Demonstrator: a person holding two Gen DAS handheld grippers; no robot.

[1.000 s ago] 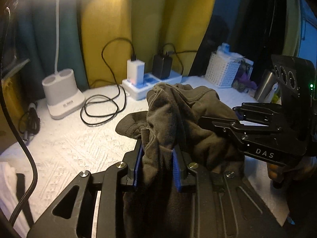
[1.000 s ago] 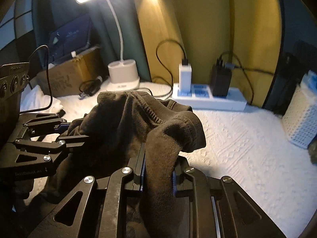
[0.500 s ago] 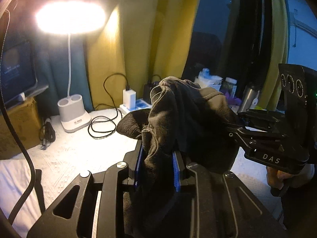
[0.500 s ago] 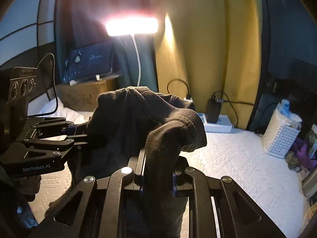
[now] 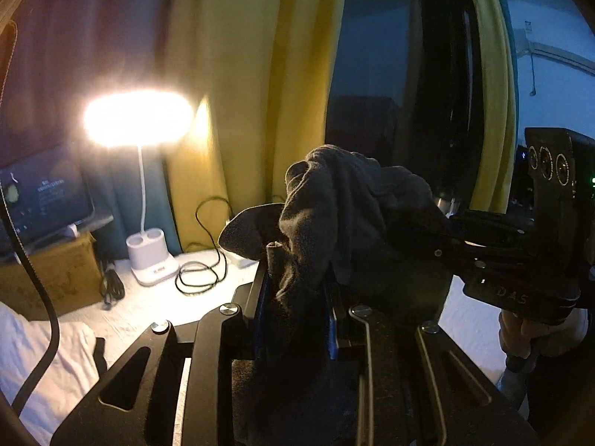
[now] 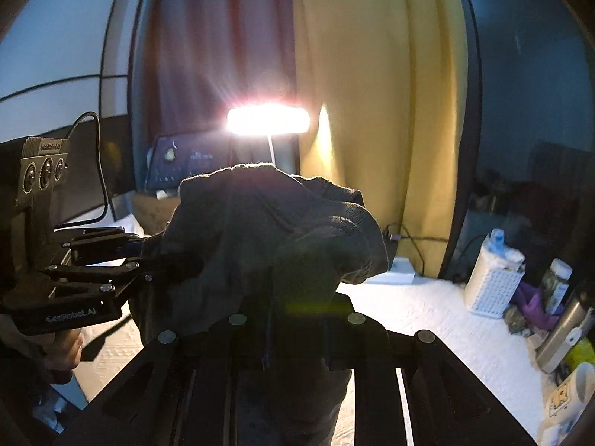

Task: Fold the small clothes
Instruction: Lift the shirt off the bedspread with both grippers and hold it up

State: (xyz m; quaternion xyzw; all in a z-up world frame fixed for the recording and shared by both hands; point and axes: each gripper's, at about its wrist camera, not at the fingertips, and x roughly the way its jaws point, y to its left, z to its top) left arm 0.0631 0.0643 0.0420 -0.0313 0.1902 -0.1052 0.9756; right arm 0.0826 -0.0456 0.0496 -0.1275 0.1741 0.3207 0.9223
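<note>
A dark brown-grey small garment (image 5: 349, 215) hangs bunched between both grippers, lifted well above the white textured table cover (image 5: 148, 304). My left gripper (image 5: 297, 312) is shut on one part of the cloth, which drapes over its blue-padded fingers. My right gripper (image 6: 267, 319) is shut on another part of the same garment (image 6: 267, 230), which covers its fingertips. In the left wrist view the right gripper (image 5: 446, 245) reaches in from the right into the cloth. In the right wrist view the left gripper (image 6: 148, 256) enters from the left.
A lit white desk lamp (image 5: 148, 260) stands at the back with a coiled black cable (image 5: 200, 275) beside it. A cardboard box (image 5: 48, 278) is at the left. A white perforated basket (image 6: 491, 282), bottles and a power strip (image 6: 398, 271) sit at the right. Yellow curtains hang behind.
Both grippers have risen with the garment and tilted upward, so the table and lamp sit lower in view. The grips are unchanged.
</note>
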